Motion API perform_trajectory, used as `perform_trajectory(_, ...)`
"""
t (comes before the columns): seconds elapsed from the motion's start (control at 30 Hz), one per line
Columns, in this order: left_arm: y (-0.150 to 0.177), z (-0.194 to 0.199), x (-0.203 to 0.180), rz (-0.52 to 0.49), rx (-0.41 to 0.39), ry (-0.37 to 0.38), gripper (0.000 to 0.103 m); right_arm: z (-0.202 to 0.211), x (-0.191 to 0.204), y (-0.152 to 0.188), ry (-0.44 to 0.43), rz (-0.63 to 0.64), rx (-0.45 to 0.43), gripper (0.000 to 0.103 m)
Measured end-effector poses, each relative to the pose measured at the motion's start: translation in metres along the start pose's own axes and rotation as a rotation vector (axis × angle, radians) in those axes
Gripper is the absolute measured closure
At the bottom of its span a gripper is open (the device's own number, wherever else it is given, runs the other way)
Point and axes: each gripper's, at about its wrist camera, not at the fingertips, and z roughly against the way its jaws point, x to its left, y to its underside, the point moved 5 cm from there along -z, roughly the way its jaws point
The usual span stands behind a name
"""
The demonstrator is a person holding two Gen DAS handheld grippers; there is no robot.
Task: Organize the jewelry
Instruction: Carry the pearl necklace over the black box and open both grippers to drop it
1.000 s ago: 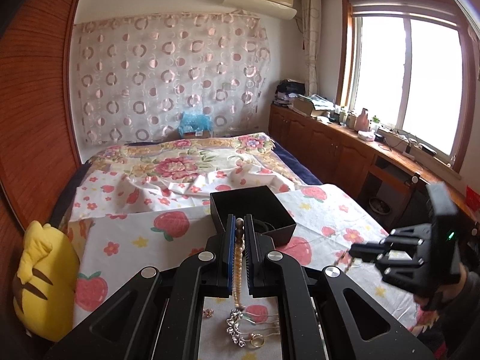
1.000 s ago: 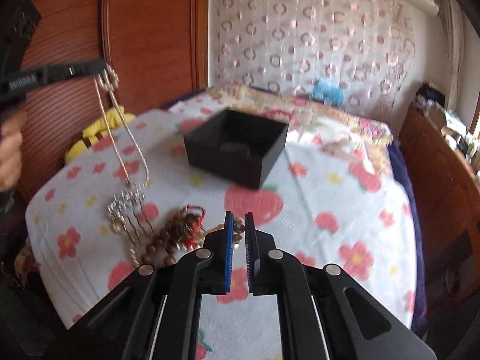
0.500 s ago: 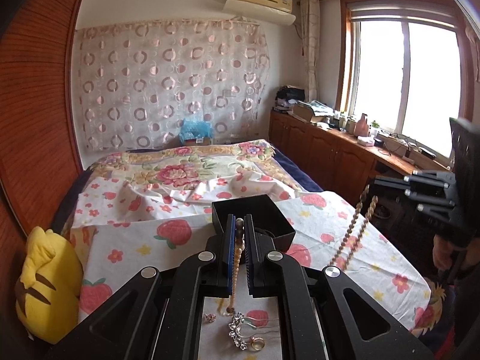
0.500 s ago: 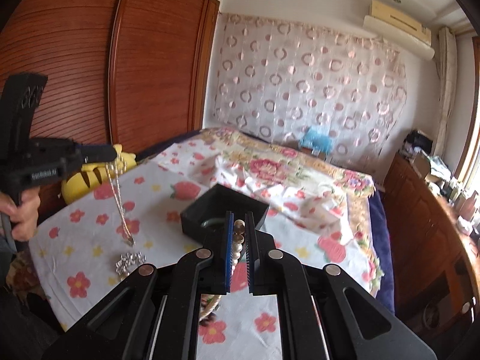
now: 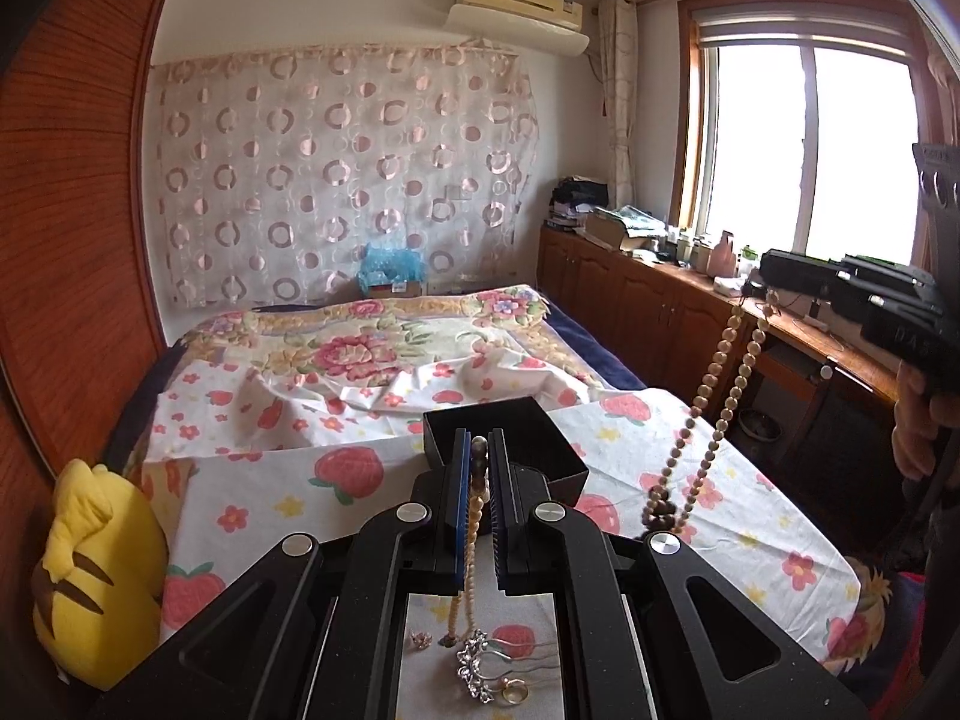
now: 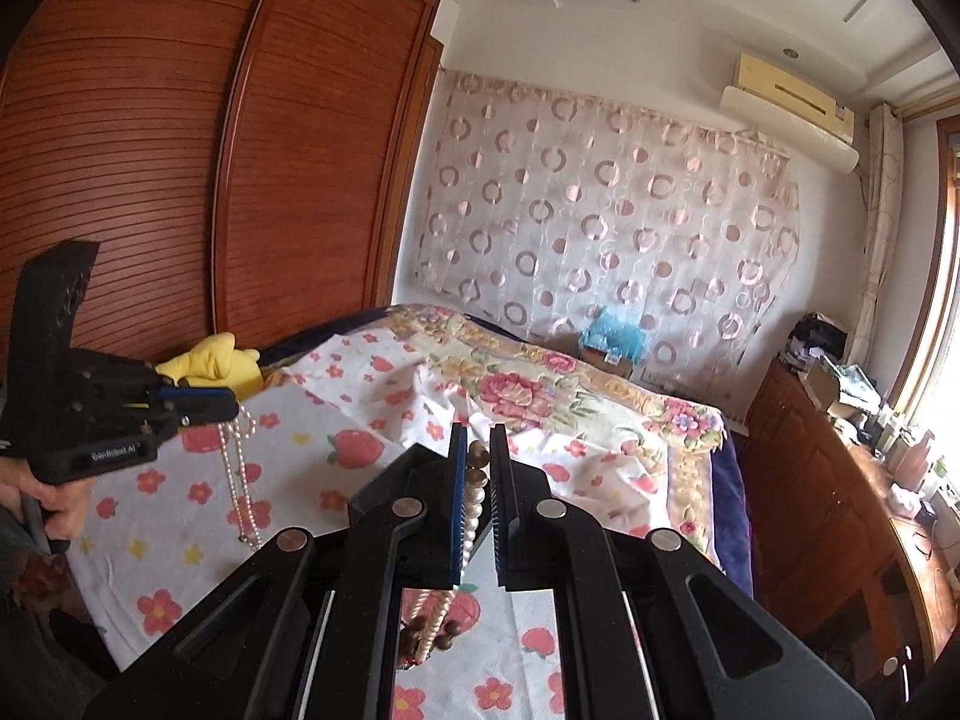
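Note:
My left gripper [image 5: 478, 450] is shut on a thin pearl necklace [image 5: 470, 546] that hangs down to a small heap of rings and silver jewelry [image 5: 480, 663] on the bedspread. My right gripper [image 6: 478, 456] is shut on a beaded necklace [image 6: 474, 489] of pale and dark beads, lifted high above the bed. The beaded necklace also shows in the left wrist view [image 5: 717, 396], hanging from the right gripper [image 5: 774, 291]. The left gripper [image 6: 231, 411] with the pearl necklace [image 6: 237, 480] shows in the right wrist view. A black open box [image 5: 558, 450] stands on the bed just beyond the left gripper.
A yellow plush toy [image 5: 96, 576] lies at the bed's left edge by the wooden wardrobe [image 6: 180, 150]. Wooden cabinets [image 5: 660, 300] with clutter run along the window side. The strawberry-print bedspread [image 5: 300, 492] covers the bed.
Both grippers have risen. The right gripper lifted the beaded necklace clear off the bed; the left gripper rose with the pearl necklace, its lower end still by the jewelry heap.

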Motion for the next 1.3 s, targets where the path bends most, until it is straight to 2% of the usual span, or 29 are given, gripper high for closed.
perform_trajectory(0.33,-0.006,0.003,0.000,0.007,0.004,0.004,0.098,0.017,0.000,-0.023,0.027,0.030,-0.046,0.095)
perform_trajectory(0.47,-0.004,0.003,0.000,0.006,0.001,0.003,0.098,0.010,-0.001,-0.025,0.038,0.041,-0.033,0.095)
perform_trajectory(0.9,-0.046,-0.016,-0.007,-0.037,-0.042,-0.002,0.098,-0.044,-0.006,-0.017,0.031,0.015,0.023,0.095)
perform_trajectory(1.1,-0.066,-0.043,-0.009,-0.055,-0.045,-0.013,0.098,-0.066,-0.016,-0.022,0.053,-0.004,0.018,0.095)
perform_trajectory(1.3,-0.086,-0.070,-0.012,-0.069,-0.045,-0.011,0.098,-0.095,-0.037,-0.036,0.037,-0.055,0.013,0.095)
